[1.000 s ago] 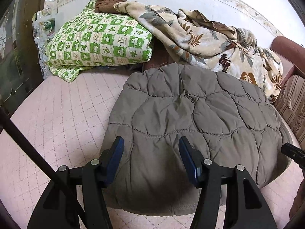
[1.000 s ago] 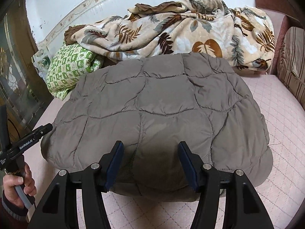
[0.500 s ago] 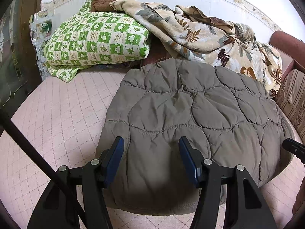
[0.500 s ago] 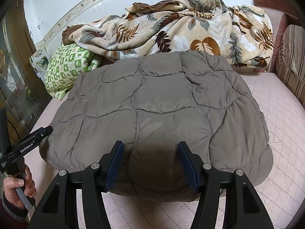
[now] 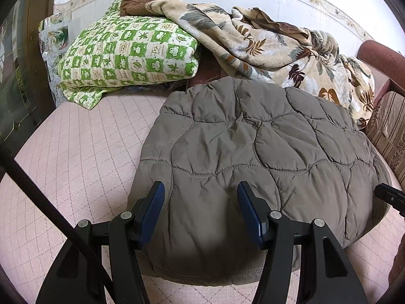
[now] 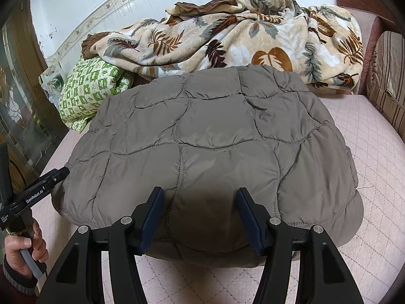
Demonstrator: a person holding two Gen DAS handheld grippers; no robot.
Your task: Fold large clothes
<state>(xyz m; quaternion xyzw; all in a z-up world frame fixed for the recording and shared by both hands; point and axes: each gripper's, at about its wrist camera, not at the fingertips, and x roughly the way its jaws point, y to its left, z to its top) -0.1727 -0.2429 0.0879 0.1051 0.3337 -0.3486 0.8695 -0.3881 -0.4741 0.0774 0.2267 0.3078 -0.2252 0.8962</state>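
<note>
A: Left wrist view first. One left gripper (image 5: 201, 211), jaws apart, nothing clamped, two blue pads (image 5: 152, 214) held over the near edge of one grey quilted jacket (image 5: 265, 157).

B: And the jacket itself?

A: Folded into a bundle, lying flat on the pink quilted mattress (image 5: 76, 157), straight ahead of the fingers and spreading off to the right. Whether the pads touch the cloth, cannot tell.

B: Beyond it?

A: One green checked pillow (image 5: 129, 55) far ahead to the left, one leaf-print blanket (image 5: 278, 48) far ahead to the right, touching the jacket's far edge. One black tip of the other tool at the right rim.

B: Right wrist view now.

A: One right gripper (image 6: 200, 214), jaws apart too, gripping nothing, poised above the jacket's (image 6: 215, 147) near edge. Same single jacket, dead ahead, filling the middle of the mattress (image 6: 374, 157).

B: Counted around it?

A: One blanket (image 6: 240, 40) behind the jacket, one pillow (image 6: 88, 93) ahead to the left, one striped cushion (image 6: 387, 76) off to the right. Low on the left, one hand (image 6: 24, 249) wrapped round the left tool's handle.
</note>
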